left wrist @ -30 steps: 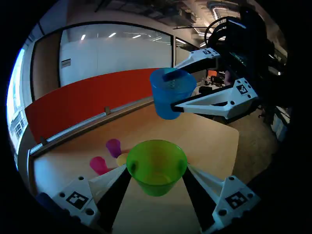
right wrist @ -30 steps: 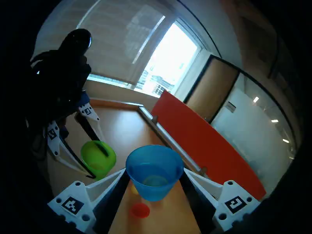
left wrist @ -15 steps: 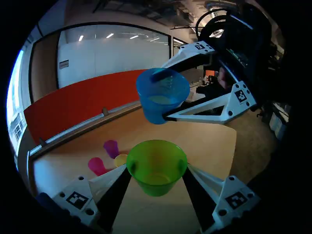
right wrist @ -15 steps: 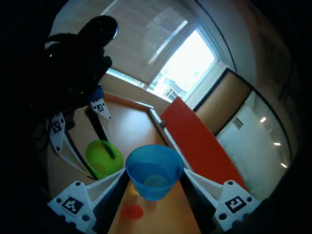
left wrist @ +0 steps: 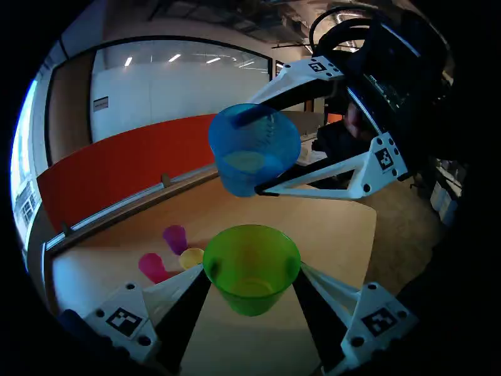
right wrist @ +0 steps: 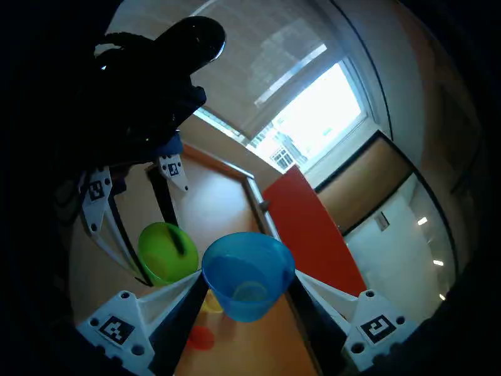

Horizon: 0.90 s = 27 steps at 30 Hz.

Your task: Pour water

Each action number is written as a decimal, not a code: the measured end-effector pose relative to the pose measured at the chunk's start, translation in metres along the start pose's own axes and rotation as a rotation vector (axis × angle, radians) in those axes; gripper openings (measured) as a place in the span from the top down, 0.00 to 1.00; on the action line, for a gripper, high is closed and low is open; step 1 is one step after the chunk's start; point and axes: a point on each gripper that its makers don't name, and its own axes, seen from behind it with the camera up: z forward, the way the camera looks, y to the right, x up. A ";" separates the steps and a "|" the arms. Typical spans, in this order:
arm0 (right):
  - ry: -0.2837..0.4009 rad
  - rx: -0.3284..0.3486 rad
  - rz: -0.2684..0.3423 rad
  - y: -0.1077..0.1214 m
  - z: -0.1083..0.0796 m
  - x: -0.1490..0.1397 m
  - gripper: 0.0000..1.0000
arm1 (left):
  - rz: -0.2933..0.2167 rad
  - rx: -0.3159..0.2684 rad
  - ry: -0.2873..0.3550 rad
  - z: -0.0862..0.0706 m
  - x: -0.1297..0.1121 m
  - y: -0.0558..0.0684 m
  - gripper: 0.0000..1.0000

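Blue plastic first: the blue cup (left wrist: 253,150) hangs high in the air in the left gripper view, above the green cup (left wrist: 252,260) and not touching it. I see it tipped over. Its bottom points up and away, and its open mouth leans down toward me and the green cup. My right claw (left wrist: 257,152) is clenched on it, with one finger pressed on each side of the cup wall. In the right gripper view the same blue cup (right wrist: 248,285) sits tight between the two white fingers of that claw (right wrist: 248,281).

The green cup stands straight, mouth up. My left claw (left wrist: 250,279) is opened about as wide as the cup and grips it from both sides. In the right gripper view the green cup (right wrist: 166,254) is lower and to the left of the blue one.

Down on the wooden counter (left wrist: 325,232) three little cups sit close together: a purple cup (left wrist: 175,238), a pink cup (left wrist: 152,266) and a yellow cup (left wrist: 191,257).
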 end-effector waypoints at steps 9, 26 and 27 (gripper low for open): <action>0.002 0.005 -0.066 -0.003 0.002 0.006 0.11 | -0.003 -0.002 0.005 -0.002 0.001 0.001 0.15; 0.007 0.013 -0.162 0.000 0.007 0.010 0.11 | -0.007 -0.001 0.008 -0.002 0.003 0.000 0.15; 0.008 0.012 -0.167 0.000 0.007 0.010 0.11 | -0.007 -0.002 0.007 -0.002 0.003 -0.001 0.15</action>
